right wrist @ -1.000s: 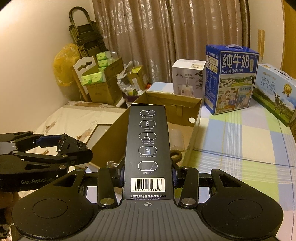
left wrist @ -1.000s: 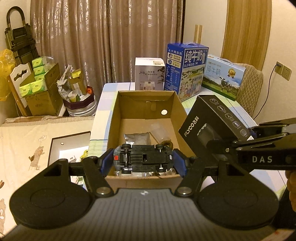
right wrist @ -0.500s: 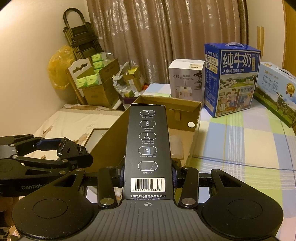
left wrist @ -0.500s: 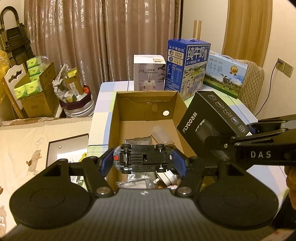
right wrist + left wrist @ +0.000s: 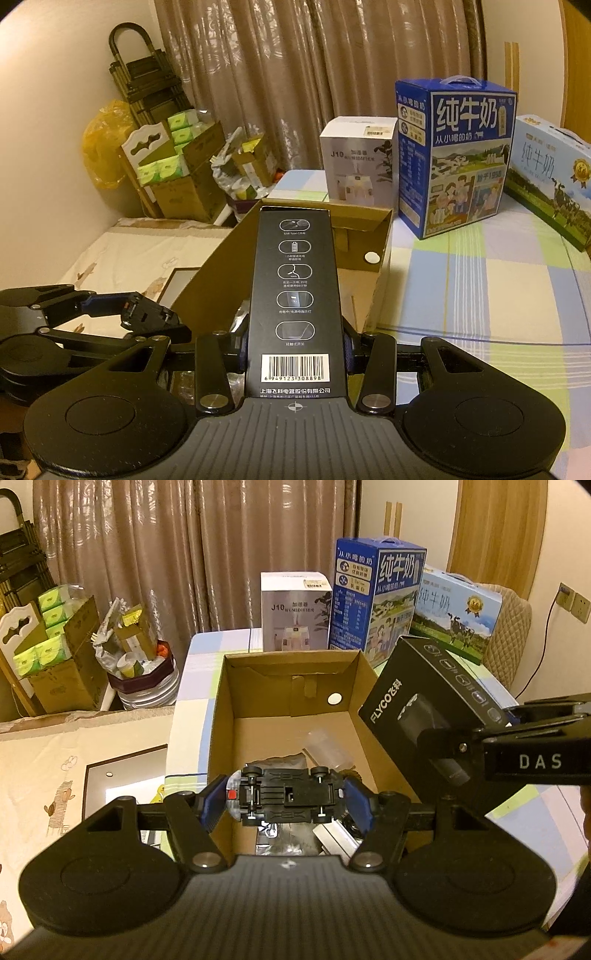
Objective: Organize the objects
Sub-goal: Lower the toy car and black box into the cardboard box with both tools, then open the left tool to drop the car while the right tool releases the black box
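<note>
Left gripper (image 5: 286, 800) has its blue-padded fingers (image 5: 214, 801) about half spread and clamped on a small toy car with a black plastic underside (image 5: 286, 798) — held belly-up, crossways, one pad on each end. It hangs over the near end of the open brown cardboard box (image 5: 221, 716), which sits on the worktop with the pastel checked cloth (image 5: 480, 280). Down inside the box: a crumpled silver foil pouch (image 5: 291, 829) and a clear plastic bag (image 5: 327, 747) on the floor of it, with a round white sticker (image 5: 334, 699) on the far wall.

Right gripper (image 5: 295, 349) is narrowed onto a long black cardboard package marked FLYCO (image 5: 293, 291) — barcode end nearest the camera, the far end pointing out over the box. From the left wrist view the same package (image 5: 413, 698) is tilted above the box's right wall, with the right gripper's black arm across its lower part.

Beyond the box, along the far edge of the worktop, stand a white humidifier carton (image 5: 293, 611), a tall blue milk carton with a handle (image 5: 376, 598) just right of it, and a pale blue milk carton with a cow picture (image 5: 458, 614) further right. Brown curtains (image 5: 192, 554) hang behind. Off to the left, a cardboard box of green tissue packs (image 5: 51, 638).
</note>
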The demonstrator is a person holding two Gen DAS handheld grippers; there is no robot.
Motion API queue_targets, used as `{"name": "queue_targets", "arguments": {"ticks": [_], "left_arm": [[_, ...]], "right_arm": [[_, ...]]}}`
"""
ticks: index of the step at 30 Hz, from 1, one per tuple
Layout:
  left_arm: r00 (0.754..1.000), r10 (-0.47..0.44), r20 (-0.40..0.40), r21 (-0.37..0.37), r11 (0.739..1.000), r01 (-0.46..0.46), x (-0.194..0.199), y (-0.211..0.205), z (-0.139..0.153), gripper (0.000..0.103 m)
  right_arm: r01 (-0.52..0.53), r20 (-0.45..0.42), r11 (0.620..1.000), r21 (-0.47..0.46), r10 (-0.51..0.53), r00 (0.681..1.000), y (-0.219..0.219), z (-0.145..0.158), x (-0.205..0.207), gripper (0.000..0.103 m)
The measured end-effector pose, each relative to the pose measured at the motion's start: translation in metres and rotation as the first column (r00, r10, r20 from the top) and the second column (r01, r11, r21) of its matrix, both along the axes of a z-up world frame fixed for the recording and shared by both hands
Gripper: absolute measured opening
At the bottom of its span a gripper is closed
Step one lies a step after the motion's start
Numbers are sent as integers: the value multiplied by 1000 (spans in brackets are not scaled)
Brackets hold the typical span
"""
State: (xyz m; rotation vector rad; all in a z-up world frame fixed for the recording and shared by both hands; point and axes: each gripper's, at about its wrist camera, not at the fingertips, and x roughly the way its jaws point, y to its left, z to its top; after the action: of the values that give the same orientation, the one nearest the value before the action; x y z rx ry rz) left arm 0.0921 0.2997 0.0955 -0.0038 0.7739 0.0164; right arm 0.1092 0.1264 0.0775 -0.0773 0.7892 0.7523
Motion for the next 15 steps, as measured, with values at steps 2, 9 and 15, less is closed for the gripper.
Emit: {"name": "queue_targets", "arguments": {"ticks": [2, 9, 15], "left_arm": [[1000, -5, -7, 0, 1000, 5, 5, 0, -4, 63], [1000, -12, -22, 0, 1000, 12, 19, 0, -12, 63], [1000, -15, -23, 3, 1000, 15, 27, 1, -15, 63]], "right_arm": [[2, -5, 1000, 0, -2, 1000, 1, -3, 4, 41], [2, -14, 1000, 1, -2, 1000, 6, -10, 14, 41], [5, -15, 1000, 2, -5, 1000, 8, -11, 18, 41]]}}
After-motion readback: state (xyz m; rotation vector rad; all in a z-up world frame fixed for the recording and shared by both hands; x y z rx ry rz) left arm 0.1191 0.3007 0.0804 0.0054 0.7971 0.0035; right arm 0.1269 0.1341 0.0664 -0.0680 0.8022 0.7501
